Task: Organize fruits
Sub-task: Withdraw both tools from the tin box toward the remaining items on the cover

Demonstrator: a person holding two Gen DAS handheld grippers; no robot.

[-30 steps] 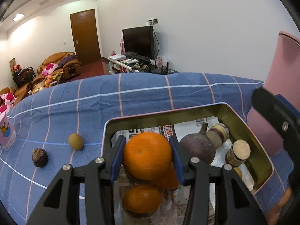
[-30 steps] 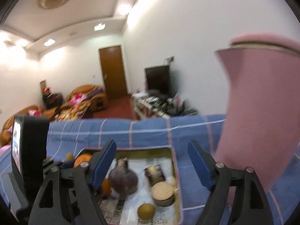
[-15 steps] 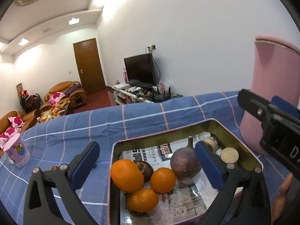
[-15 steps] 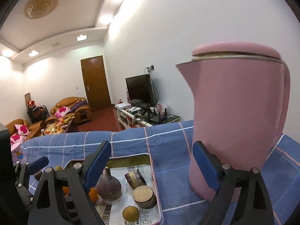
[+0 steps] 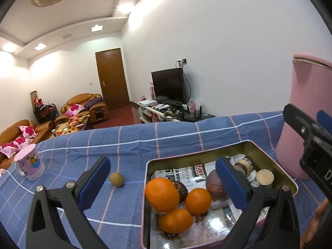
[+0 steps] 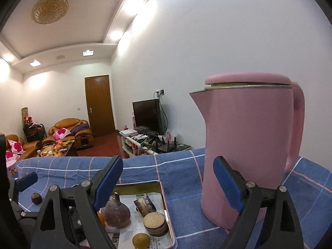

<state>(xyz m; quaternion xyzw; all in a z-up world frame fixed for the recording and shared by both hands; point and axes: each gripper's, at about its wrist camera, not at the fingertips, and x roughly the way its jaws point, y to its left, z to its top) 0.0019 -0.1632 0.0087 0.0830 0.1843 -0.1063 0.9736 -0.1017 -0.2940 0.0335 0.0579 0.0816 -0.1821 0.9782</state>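
Between picks: both grippers empty, oranges in the tin.

Left gripper (image 5: 164, 178) gapes wide above the gold rectangular metal tin (image 5: 199, 152); next, the small yellow-brown fruit (image 5: 116, 179) just beyond its left finger. Right gripper (image 6: 168, 178) stands wide, empty.

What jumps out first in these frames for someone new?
The gold-lined tin tray on the blue checked cloth, holding three oranges at its left end and a dark round root behind them. The tall pink kettle stands just right of the tray, filling the right wrist view. Both grippers, left gripper and right gripper, are open and empty; a small yellow-green fruit lies loose on the cloth left of the tray.
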